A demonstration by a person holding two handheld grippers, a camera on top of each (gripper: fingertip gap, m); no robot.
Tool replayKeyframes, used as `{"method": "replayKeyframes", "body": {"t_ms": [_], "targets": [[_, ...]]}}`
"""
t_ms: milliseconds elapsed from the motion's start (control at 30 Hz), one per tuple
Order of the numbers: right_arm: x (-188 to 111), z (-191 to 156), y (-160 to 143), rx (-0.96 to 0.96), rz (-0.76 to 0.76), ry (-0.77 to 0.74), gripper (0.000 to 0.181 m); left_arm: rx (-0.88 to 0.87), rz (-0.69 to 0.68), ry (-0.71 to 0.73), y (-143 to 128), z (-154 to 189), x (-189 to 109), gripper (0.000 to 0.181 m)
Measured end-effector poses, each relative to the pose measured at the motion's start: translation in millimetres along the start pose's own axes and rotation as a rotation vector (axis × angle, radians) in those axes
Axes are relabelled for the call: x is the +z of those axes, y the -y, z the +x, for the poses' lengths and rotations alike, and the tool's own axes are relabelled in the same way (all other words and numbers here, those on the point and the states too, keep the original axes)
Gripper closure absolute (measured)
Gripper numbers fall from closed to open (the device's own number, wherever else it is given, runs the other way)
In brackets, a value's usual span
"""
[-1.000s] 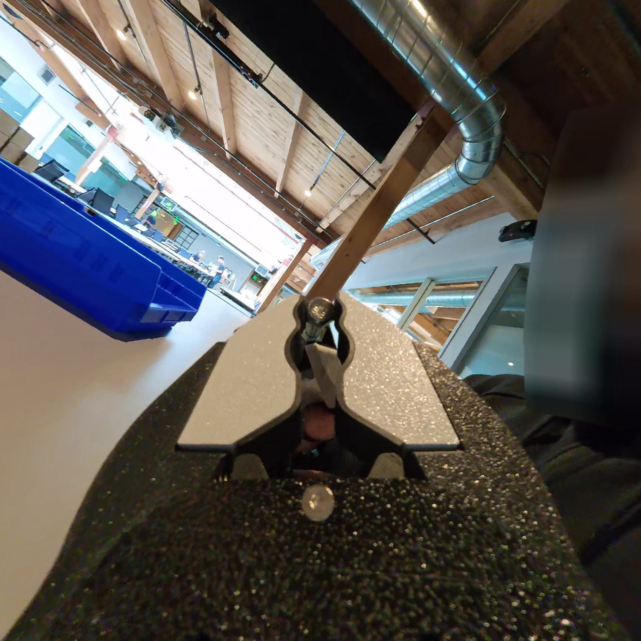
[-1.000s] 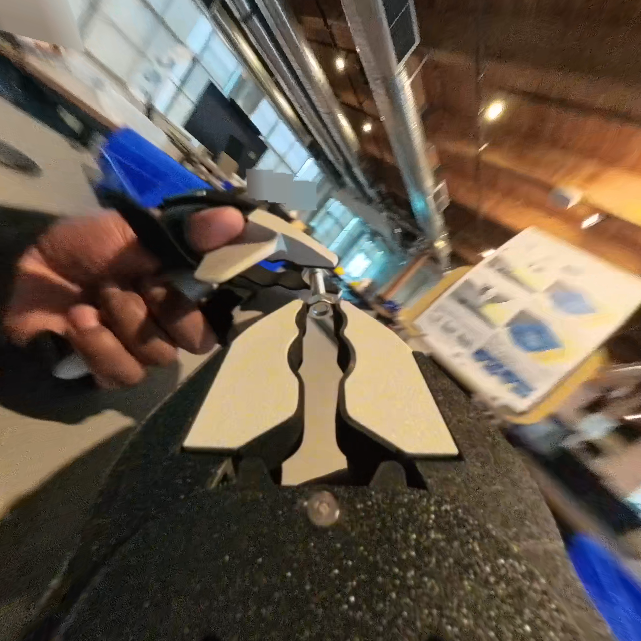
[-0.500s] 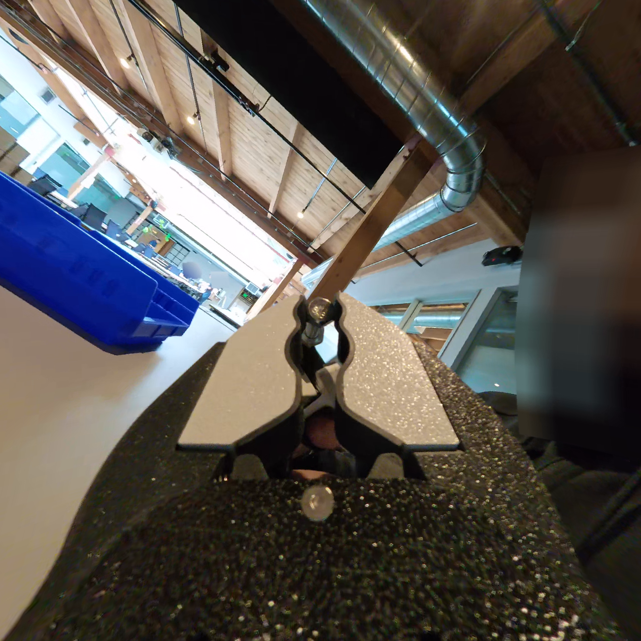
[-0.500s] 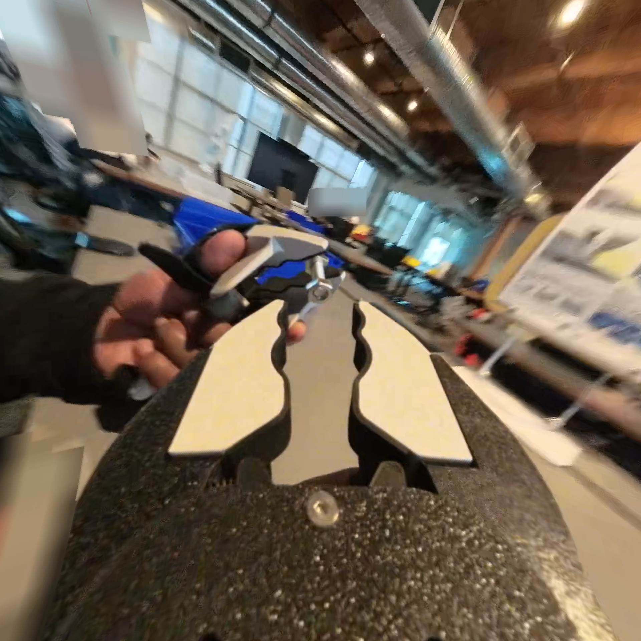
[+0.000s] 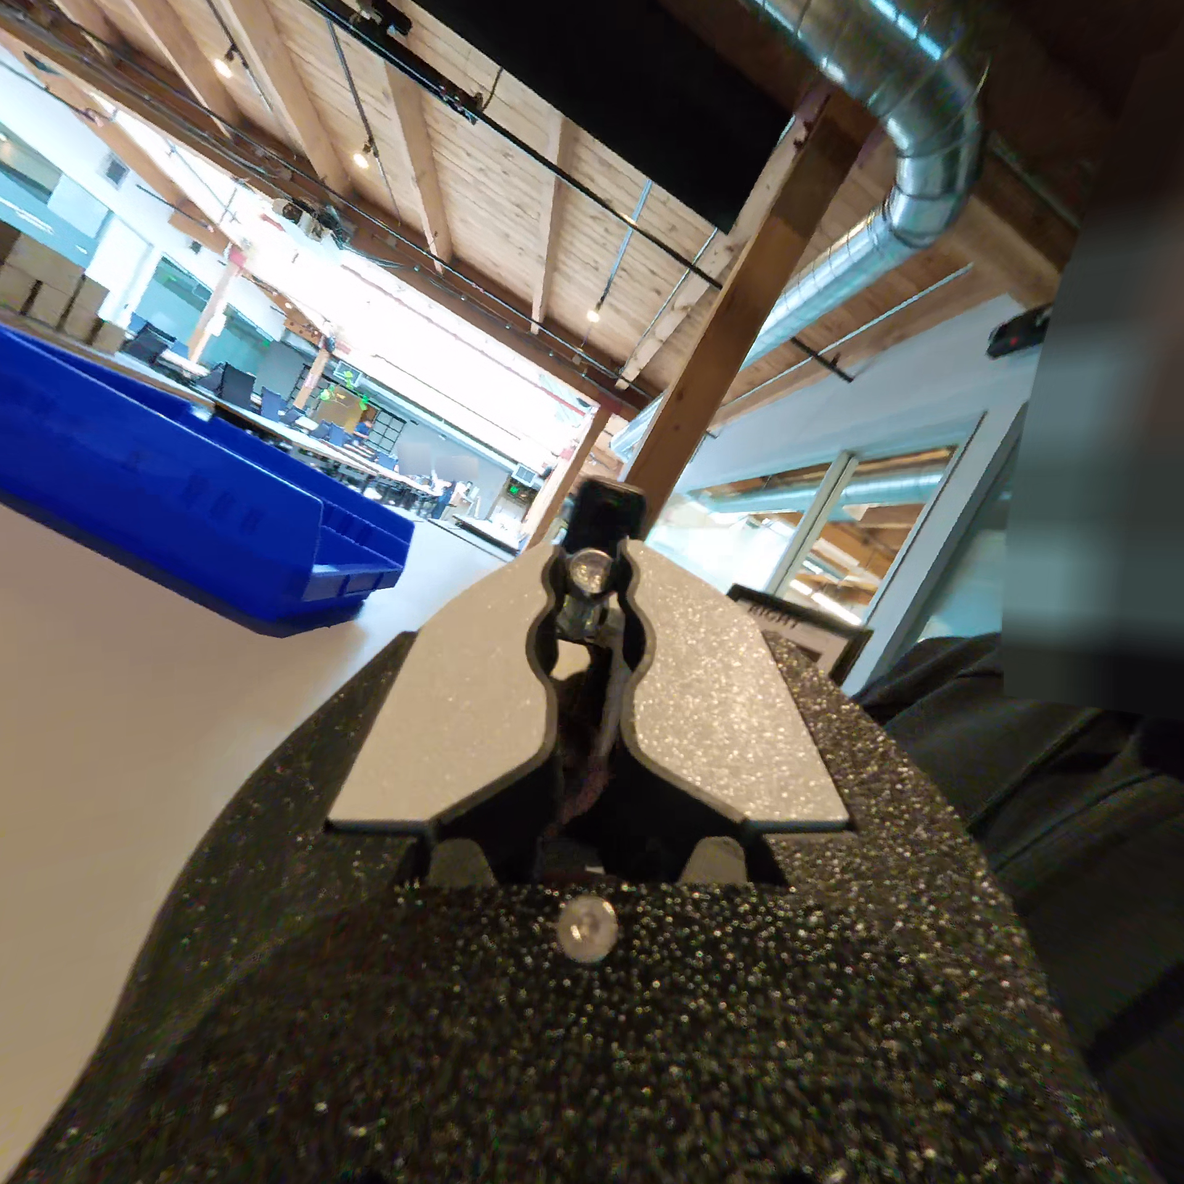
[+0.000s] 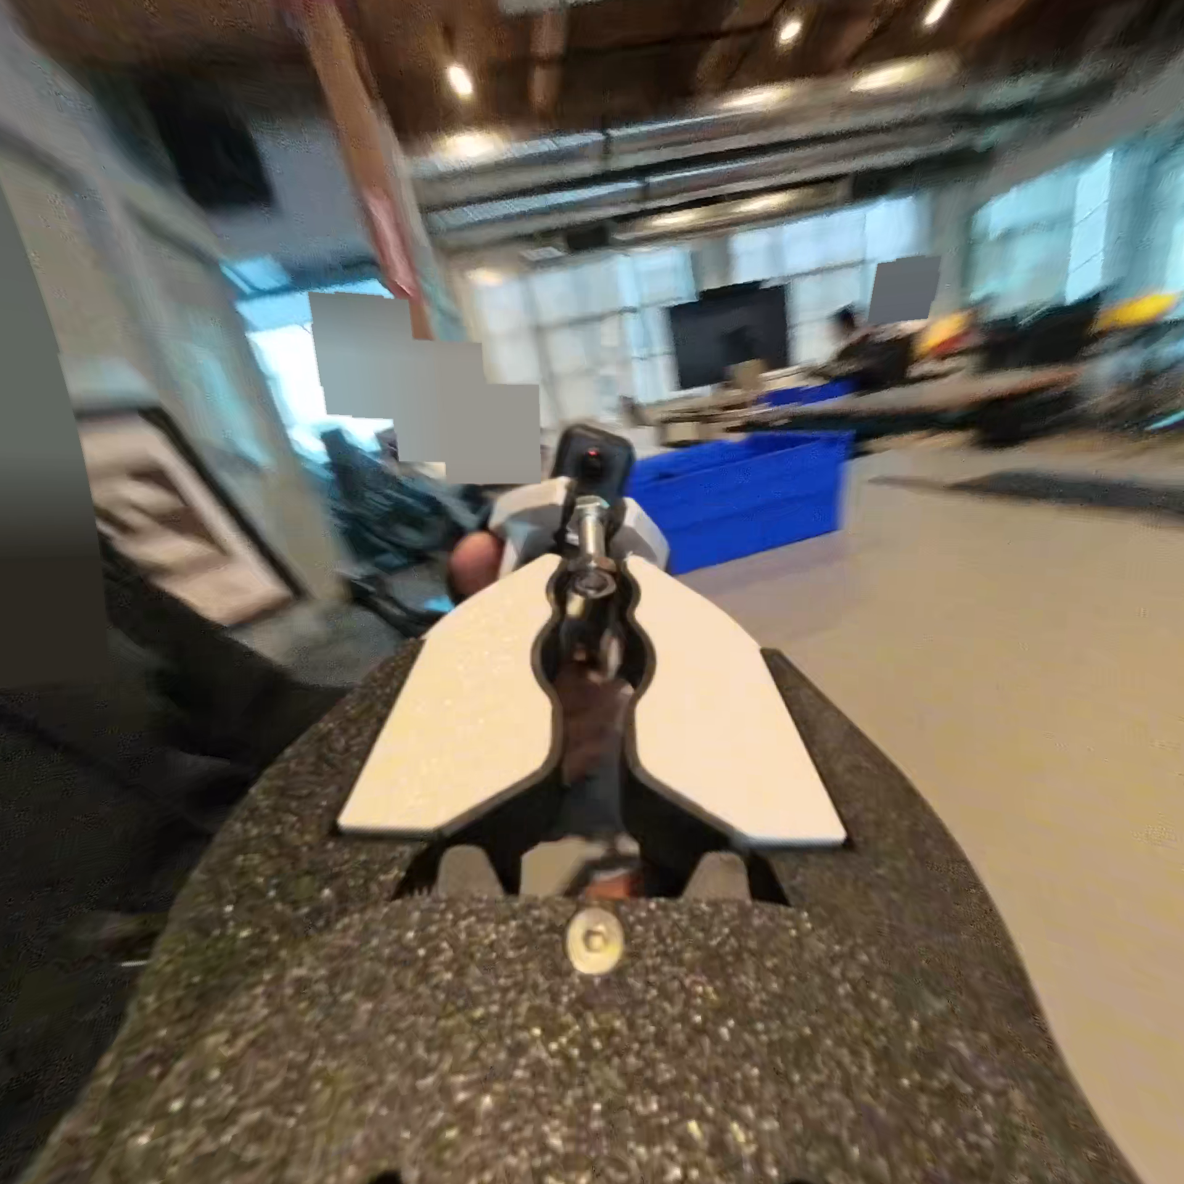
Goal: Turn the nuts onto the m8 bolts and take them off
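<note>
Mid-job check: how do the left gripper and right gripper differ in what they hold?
The grey-padded black left gripper is shut on the head end of the silver steel bolt; the matching right gripper is shut on the silver hex nut. The left view is sharp, the right blurred, so the right gripper probably moves. Both are shut, facing each other along the bolt.

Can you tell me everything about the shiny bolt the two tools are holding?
The bolt is silvery metal with a threaded shaft, held up in the air above the table. The left tool is shut on its head end, where a round shiny head shows. The right tool is shut on the nut at the other end. The two tools face each other along the bolt.
</note>
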State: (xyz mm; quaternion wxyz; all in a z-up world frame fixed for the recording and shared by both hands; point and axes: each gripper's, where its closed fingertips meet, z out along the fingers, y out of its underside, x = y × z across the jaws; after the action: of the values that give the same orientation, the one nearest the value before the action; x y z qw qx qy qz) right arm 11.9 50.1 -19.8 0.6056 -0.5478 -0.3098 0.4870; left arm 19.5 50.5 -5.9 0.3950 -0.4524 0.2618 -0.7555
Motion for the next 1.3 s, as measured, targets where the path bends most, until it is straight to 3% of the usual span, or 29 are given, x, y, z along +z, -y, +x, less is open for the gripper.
{"method": "replayKeyframes", "body": {"t_ms": [67, 133, 233, 367, 533, 633, 733, 867, 1100, 1300], "targets": [[-2.3, 1.4, 1.7, 0.248, 0.034, 0.106, 0.167, 0.054, -0.008, 0.03, -1.4, -1.2, 0.9, 0.167], [-1.4, 7.5, 4.1, 0.223, 0.052, 0.054, 0.158, 0.033, 0.028, 0.022, 3.3, -1.1, -1.2, 0.167], [1.8, 8.8, 1.9, -0.12, 0.007, -0.098, 0.149, -0.039, 0.11, -0.02, 15.0, 0.4, -7.0, 0.167], [5.6, 7.3, -1.2, -0.579, -0.045, -0.276, 0.15, -0.084, 0.119, -0.021, 14.6, -2.7, -7.9, 0.167], [5.5, 8.8, -0.3, -0.816, -0.062, -0.393, 0.161, -0.123, 0.085, -0.023, 7.7, -4.5, -4.7, 0.167], [4.3, 6.7, -0.1, -0.799, -0.055, -0.371, 0.167, -0.104, 0.06, -0.015, 4.7, -4.3, -3.1, 0.167], [2.6, 5.8, -2.2, -0.666, -0.068, -0.291, 0.167, -0.035, 0.007, 0.014, 0.9, -4.2, -2.7, 0.167], [-4.7, 1.7, -5.8, -0.51, -0.116, -0.143, 0.167, 0.129, -0.144, 0.069, -12.6, -3.6, -2.5, 0.167], [-18.6, -4.4, -25.6, -0.596, -0.278, -0.013, 0.167, 0.438, -0.445, 0.16, -45.3, -11.6, -11.9, 0.166], [-22.1, -12.9, -31.9, -0.627, -0.289, 0.057, 0.167, 0.466, -0.502, 0.125, -54.2, -6.7, -15.2, 0.161]]}}
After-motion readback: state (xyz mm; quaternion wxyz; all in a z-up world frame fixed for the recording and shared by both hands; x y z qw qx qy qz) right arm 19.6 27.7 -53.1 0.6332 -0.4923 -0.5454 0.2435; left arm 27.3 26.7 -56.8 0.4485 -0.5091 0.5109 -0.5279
